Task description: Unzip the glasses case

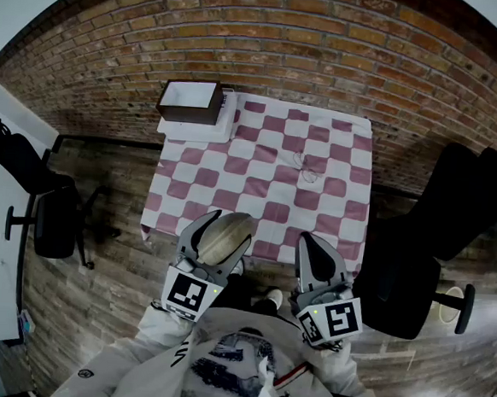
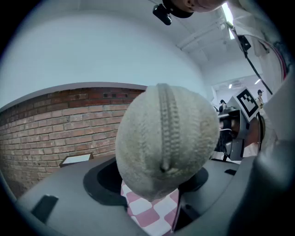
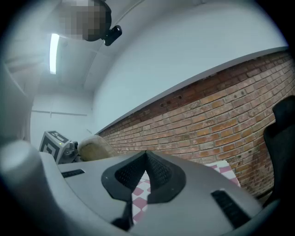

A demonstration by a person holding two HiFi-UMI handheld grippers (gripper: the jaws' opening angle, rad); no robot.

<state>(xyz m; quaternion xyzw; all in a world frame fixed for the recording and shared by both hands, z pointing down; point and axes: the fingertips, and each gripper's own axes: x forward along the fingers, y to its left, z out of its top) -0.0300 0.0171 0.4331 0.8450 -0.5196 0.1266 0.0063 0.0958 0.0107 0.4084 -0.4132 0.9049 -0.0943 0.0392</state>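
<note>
Glasses case point(image 2: 166, 143) in left claw point(image 1: 220, 239)

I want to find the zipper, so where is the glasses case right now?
The glasses case is clamped in the left gripper, low and left of centre in the head view, at the near edge of the checkered tablecloth.

Left gripper point(image 1: 222, 231) has the beige glasses case point(image 1: 226, 239) clamped between its fingers point(image 1: 192, 239), right over the near edge of the pink-and-white checked surface point(image 1: 266, 186). The right gripper point(image 1: 315, 246) sits just beside it, fingers pressed together on nothing. Far beyond the left fingers a brown-sided box point(image 1: 190, 101) rests on the corner, with a black chair point(image 1: 51, 208) outside the left fingers and a second black chair point(image 1: 438, 242) outside the right.
</note>
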